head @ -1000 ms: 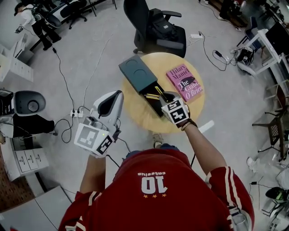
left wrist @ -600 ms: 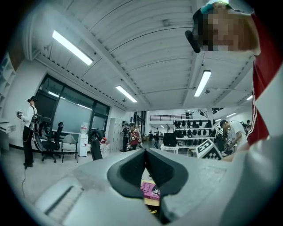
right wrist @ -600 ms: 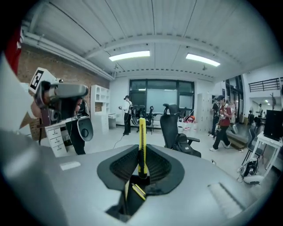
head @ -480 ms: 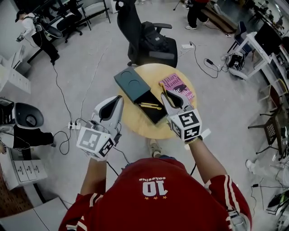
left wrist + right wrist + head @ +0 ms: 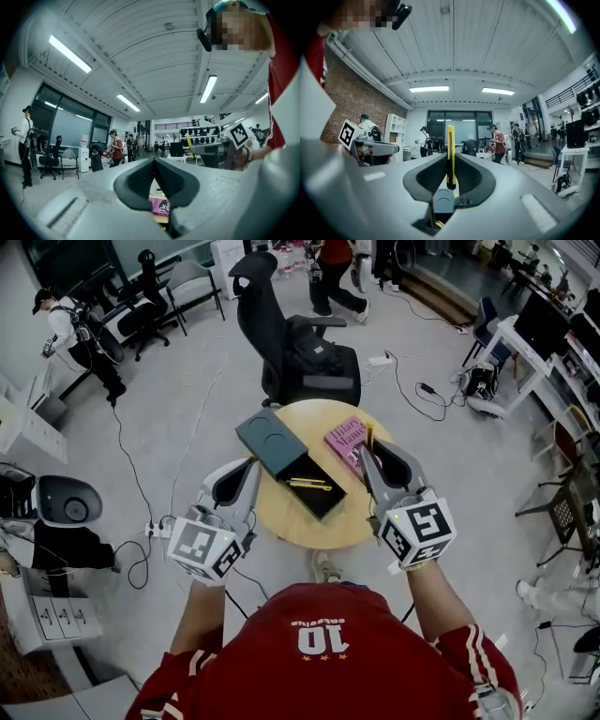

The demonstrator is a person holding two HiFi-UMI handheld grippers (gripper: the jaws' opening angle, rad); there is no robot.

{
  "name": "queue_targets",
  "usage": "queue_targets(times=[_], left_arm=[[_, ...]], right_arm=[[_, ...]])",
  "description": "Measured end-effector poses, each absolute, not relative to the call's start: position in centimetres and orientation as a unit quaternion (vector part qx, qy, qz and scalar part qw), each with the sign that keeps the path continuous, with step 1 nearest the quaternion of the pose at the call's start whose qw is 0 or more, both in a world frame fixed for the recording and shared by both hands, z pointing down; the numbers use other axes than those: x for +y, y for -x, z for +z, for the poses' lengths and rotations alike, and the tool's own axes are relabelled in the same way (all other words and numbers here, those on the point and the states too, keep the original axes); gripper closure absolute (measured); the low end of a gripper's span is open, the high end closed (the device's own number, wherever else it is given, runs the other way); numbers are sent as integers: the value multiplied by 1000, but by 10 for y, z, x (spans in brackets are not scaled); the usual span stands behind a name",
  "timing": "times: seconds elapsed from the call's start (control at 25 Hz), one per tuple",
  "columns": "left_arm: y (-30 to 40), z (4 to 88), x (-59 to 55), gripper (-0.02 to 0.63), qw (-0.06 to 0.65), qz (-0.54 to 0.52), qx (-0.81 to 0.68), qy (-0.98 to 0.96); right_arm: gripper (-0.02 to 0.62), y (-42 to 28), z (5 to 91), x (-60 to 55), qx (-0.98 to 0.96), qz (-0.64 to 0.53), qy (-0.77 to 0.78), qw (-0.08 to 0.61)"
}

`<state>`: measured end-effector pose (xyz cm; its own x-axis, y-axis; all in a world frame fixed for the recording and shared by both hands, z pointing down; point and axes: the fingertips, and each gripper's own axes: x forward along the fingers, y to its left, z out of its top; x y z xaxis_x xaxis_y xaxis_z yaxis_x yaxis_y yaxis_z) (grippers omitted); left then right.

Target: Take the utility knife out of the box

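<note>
A dark teal box [image 5: 272, 440] lies on the round wooden table [image 5: 291, 521], its black drawer [image 5: 323, 500] pulled out with yellow tools [image 5: 310, 484] still inside. My right gripper [image 5: 367, 448] is held up over the table's right side, level, shut on a yellow utility knife [image 5: 368, 436]. The right gripper view shows the knife [image 5: 450, 154] standing upright between the pads, right gripper [image 5: 450, 161] clamped on it. My left gripper [image 5: 250, 467] hovers at the table's left edge, shut and empty; its tips meet in the left gripper view, left gripper [image 5: 154, 161].
A pink book [image 5: 345, 441] lies on the table under the right gripper. A black office chair with a backpack [image 5: 305, 357] stands behind the table. Cables and a power strip [image 5: 159, 530] run over the floor at left. Several people stand around the room.
The right gripper has lifted out of the box's drawer with the yellow knife and risen up and to the right. The left gripper rose slightly.
</note>
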<state>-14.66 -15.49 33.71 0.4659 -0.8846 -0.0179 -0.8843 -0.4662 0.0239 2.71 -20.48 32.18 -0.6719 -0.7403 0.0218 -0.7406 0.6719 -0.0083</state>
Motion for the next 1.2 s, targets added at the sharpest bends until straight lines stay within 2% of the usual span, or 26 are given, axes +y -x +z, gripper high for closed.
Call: queue_targets(times=[0.56,0.84,1.0,1.2], left_arm=[[119,332,-152,582,-39,16,-491,-870],[107,333,-148,496,-77,44,-463,-882],[99,343,-151,475,-70,71,-451,-887],[92,371,-167,436,-96,125,-406,-900]], right_arm=[[546,-44,306,-191,-915,-1,-404,-8],[546,-40,309,-188,-918,0,-397,-6],[546,-39,314,-187,-918,0,-396,0],[546,-37,322,-190,-919,3,-394,5]])
